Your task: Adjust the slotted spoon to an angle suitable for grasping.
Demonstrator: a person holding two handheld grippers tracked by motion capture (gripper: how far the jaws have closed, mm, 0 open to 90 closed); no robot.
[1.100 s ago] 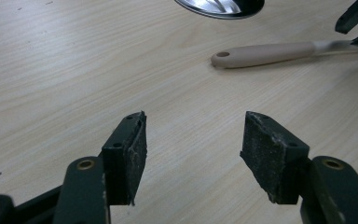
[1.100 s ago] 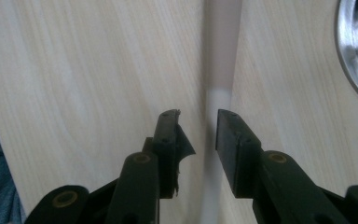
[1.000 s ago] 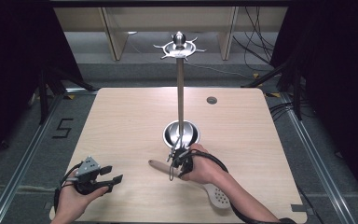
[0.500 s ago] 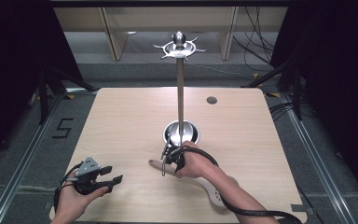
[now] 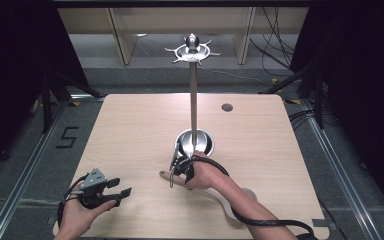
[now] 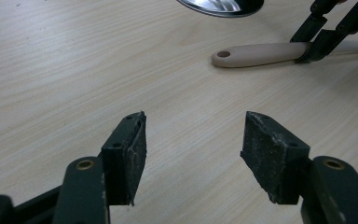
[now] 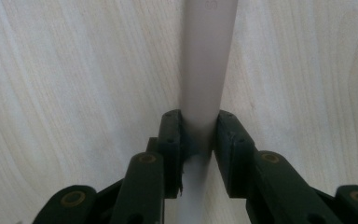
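Note:
A beige kitchen utensil (image 5: 165, 174) lies flat on the wooden table (image 5: 130, 130), in front of the stand; its handle end has a hole, and my right forearm hides part of its wide end. My right gripper (image 5: 176, 168) points down at the handle. Its jaws have just been closing, and in the right gripper view the right gripper (image 7: 199, 135) is shut with both pads pressed on the handle (image 7: 207, 56). My left gripper (image 5: 121, 187) rests near the front left corner, well apart from the utensil. Open and with nothing in it, the left gripper (image 6: 193, 140) faces the handle (image 6: 256, 53).
A tall stand rises mid-table: a round metal base (image 5: 203, 143), a thin pole (image 5: 193, 105) and a ring of hooks (image 5: 192, 50) on top. The base sits just behind my right hand. A small dark disc (image 5: 227, 107) marks the table's far right.
My right hand has slid left and down along the utensil toward its handle end, and its jaws have closed on the handle. The left hand has stayed where it was.

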